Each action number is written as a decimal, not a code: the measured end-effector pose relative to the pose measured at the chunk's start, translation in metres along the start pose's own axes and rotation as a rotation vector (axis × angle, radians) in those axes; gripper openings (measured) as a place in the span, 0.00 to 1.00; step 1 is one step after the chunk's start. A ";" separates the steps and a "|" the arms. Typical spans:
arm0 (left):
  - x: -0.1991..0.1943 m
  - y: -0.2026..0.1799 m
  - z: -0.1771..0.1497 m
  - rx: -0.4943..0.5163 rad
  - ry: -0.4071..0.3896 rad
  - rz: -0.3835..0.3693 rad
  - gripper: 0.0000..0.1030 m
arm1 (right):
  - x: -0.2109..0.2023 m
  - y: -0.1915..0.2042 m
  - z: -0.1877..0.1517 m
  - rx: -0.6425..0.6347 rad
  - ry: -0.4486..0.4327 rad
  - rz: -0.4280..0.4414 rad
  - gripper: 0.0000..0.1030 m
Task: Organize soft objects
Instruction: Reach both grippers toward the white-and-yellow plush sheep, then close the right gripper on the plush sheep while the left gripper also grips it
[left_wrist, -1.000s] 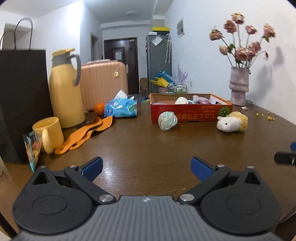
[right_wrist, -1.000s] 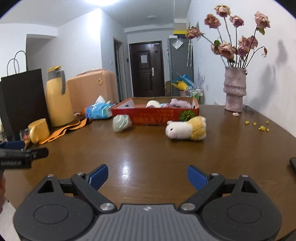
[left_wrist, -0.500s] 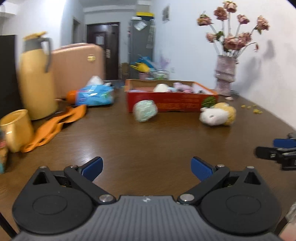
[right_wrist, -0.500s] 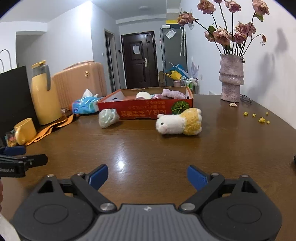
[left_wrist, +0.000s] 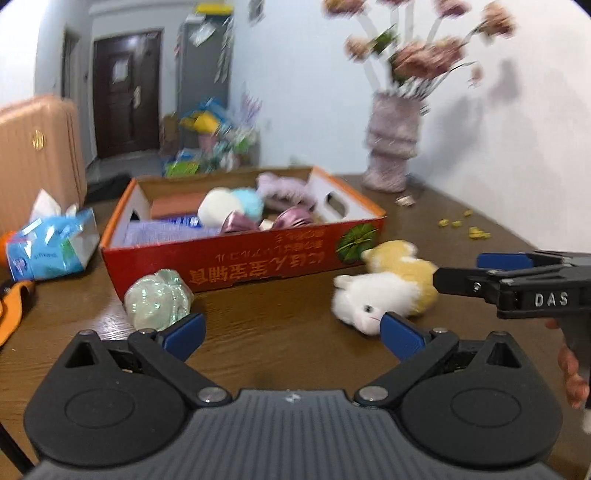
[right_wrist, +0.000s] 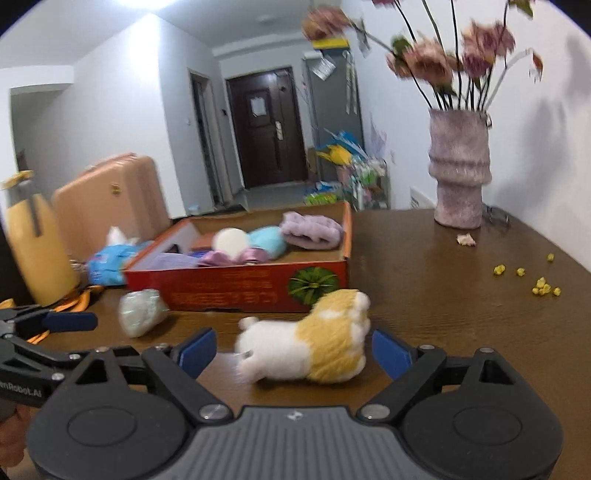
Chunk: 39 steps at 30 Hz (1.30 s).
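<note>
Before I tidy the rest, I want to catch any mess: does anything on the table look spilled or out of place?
Yes. Small yellow bits lie scattered on the table near the vase, with a fallen petal by its base. The plush toy and a crumpled green bundle lie outside the red box.

Black gripper (left_wrist: 291, 334), blue pads (seemingly rubber)
</note>
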<state>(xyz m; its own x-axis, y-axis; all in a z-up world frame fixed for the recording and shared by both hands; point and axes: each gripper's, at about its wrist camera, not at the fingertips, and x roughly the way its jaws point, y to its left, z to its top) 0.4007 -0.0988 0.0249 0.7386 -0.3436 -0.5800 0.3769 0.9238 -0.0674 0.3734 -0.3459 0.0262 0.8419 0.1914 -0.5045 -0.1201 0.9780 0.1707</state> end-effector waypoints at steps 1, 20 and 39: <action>0.010 0.001 0.003 -0.014 0.008 -0.014 1.00 | 0.012 -0.006 0.003 0.010 0.016 -0.004 0.85; 0.069 0.013 -0.006 -0.260 0.085 -0.204 0.67 | 0.062 -0.021 -0.016 0.183 0.078 0.148 0.48; -0.018 -0.011 -0.057 -0.192 0.179 -0.298 0.42 | 0.011 0.019 -0.043 0.130 0.103 0.180 0.46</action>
<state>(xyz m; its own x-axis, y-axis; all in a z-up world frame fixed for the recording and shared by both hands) 0.3509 -0.0929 -0.0103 0.4968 -0.5821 -0.6437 0.4363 0.8087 -0.3946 0.3582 -0.3215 -0.0127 0.7542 0.3754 -0.5387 -0.1889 0.9098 0.3696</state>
